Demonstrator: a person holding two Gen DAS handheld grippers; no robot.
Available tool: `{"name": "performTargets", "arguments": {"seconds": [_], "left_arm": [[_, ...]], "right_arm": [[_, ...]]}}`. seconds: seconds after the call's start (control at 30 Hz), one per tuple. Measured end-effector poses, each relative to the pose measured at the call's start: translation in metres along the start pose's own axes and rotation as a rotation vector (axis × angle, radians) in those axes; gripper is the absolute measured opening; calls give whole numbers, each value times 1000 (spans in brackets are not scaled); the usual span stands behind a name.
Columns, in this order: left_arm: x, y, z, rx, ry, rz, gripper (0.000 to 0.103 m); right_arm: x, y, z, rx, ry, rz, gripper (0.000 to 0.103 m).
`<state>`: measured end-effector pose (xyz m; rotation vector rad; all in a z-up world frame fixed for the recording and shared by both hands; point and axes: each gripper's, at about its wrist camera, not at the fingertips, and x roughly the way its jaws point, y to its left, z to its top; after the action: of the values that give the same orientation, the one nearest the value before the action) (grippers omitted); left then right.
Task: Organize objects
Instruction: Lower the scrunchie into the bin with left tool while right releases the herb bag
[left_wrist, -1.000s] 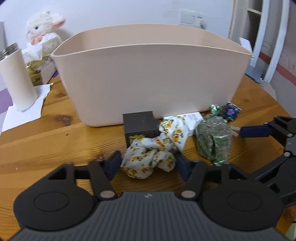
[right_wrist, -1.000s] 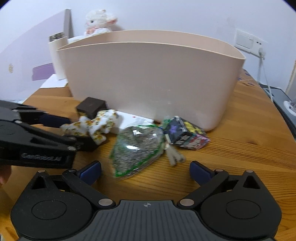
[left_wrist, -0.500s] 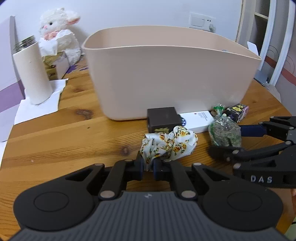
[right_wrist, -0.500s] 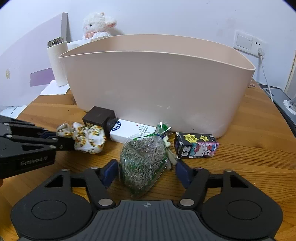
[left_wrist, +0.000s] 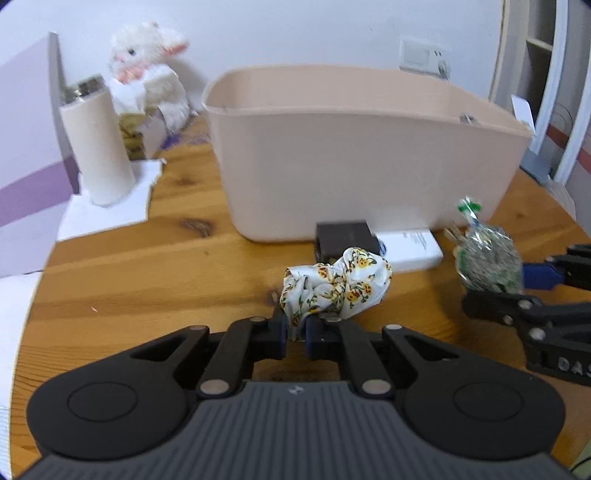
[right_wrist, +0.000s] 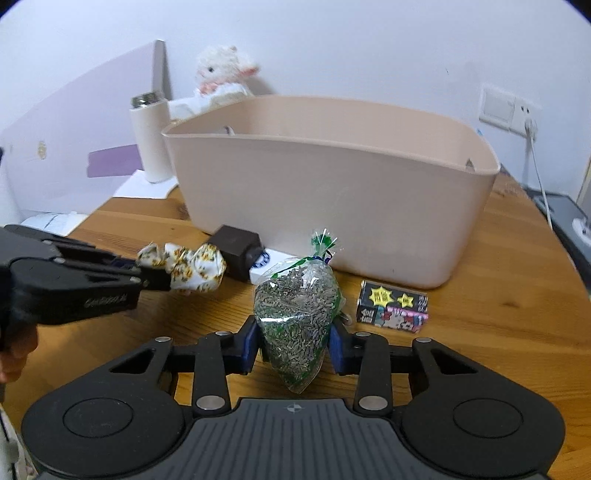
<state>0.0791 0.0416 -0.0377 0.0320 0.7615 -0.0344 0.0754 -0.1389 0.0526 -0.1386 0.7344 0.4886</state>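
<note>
The white fabric scrunchie with yellow flowers (left_wrist: 334, 286) is soft, light and crushable; it is pinched by one bunched end in the left gripper (left_wrist: 295, 330), whose jaws stand nearly together on the cloth, and it seems lifted just clear of the round wooden table (left_wrist: 147, 266). Held by an edge like this it will likely droop and swing, though it should not slip easily. The clear plastic bag of dried greenish herbs with a green twisted top (right_wrist: 297, 314) sits between the right gripper (right_wrist: 295, 347) pads, jaws narrowed against its sides; the film looks slick and the loose filling can shift, so a grip at the fuller middle seems safest.

Just behind both stands the tall pale-pink plastic tub (right_wrist: 332, 206), open-topped; its rim looks high, so each load probably needs a clear lift to pass over it. Against its front wall lie a dark brown cube box (left_wrist: 345, 240), a white flat box (left_wrist: 410, 249) and, toward the table's right edge, a small black patterned carton (right_wrist: 393, 306). Open wood lies toward the table's left.
</note>
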Motion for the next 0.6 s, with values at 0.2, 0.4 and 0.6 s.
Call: {"name": "performTargets", "arguments": {"seconds": [0.2,0.4,0.6], "left_arm": [[-28,0,13,-21,-71,3,10],[-55,-5,29,2,-142,11,10],[-75,-13,60,23,-223,15,10]], "right_arm": [[-29,0,12,-49,-55,-5,36],[-55,-9,35,-68,-128,-18,36],[-70,-26,63,-51,-203,-37,36]]}}
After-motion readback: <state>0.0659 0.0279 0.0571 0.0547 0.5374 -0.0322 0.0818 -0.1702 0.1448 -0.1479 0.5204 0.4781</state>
